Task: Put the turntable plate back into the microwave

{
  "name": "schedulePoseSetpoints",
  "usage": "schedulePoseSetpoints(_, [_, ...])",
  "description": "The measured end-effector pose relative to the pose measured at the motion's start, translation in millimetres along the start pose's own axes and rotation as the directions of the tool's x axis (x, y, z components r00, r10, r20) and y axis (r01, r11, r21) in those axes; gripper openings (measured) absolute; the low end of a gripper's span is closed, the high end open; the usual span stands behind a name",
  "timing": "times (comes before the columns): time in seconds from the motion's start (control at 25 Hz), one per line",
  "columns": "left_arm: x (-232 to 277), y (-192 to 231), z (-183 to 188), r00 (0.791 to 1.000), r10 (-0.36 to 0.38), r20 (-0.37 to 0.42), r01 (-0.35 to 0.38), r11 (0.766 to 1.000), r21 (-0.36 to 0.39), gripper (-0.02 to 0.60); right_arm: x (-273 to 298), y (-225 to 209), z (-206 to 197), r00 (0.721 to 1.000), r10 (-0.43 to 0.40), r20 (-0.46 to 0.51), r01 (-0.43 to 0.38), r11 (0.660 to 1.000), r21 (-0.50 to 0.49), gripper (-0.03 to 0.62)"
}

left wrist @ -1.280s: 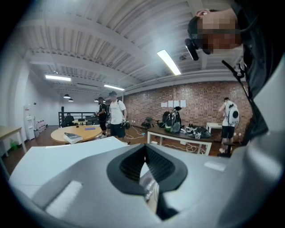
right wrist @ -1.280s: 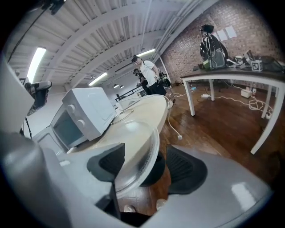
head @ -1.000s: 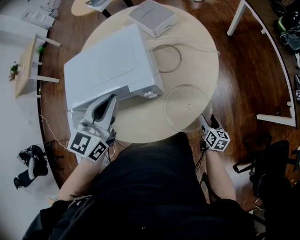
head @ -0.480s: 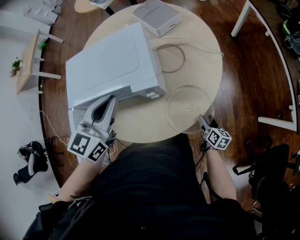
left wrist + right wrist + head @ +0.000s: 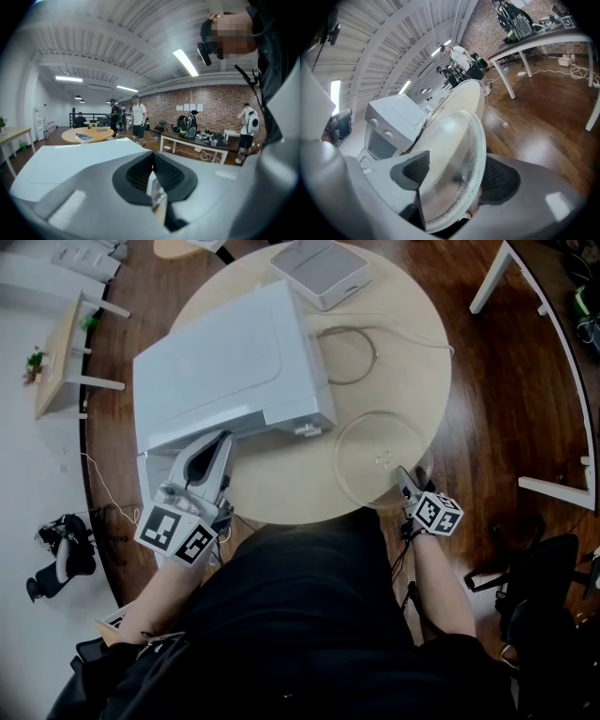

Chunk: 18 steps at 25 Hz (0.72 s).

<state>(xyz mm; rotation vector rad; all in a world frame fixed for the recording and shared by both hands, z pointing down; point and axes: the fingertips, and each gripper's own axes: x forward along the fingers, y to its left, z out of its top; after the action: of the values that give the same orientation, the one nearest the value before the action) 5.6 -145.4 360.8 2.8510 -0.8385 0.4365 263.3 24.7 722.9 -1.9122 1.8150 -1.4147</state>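
Round bench point(image 5: 281, 488): turntable plate point(image 5: 380, 457) lies flat near its right edge, outside the microwave point(image 5: 225, 371). Right gripper point(image 5: 410, 476) jaws, just opening, straddle its rim wide. Left gripper point(image 5: 222, 439) jaws pinch what looks like the door edge point(image 5: 152, 185). Lifting and placing remain.

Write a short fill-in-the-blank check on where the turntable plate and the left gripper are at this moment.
1. The glass turntable plate lies flat on the round ___.
2. In the head view, the plate sits to the ___ of the microwave.
3. The left gripper is at the front of the ___, away from the plate.

Missing words: table; right; microwave.
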Motion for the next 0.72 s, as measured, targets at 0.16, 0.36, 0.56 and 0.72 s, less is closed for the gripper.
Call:
schedulePoseSetpoints(0.16, [1.8,1.5,5.5,1.0,0.004,0.005,-0.004,1.0,0.002,0.006,2.4,0.2,0.4,1.0,0.022,-0.007,-0.022,1.0,0.007,0.311])
schedulePoseSetpoints(0.36, [3.5,2.7,4.2,1.0,0.01,0.0,-0.01,1.0,-0.014,0.006,4.6,1.6,-2.4,0.998,0.07,-0.011,-0.068,0.994,0.085,0.311])
schedulePoseSetpoints(0.56, [4.0,4.2,3.3,1.0,0.018,-0.003,-0.018,0.999,-0.032,0.006,4.7,3.2,-4.2,0.994,0.111,0.001,-0.109,0.978,0.18,0.311])
schedulePoseSetpoints(0.72, [4.1,4.3,3.7,1.0,0.021,0.004,-0.021,0.999,-0.036,0.006,6.4,5.3,-3.5,0.993,0.117,-0.024,-0.113,0.984,0.138,0.25])
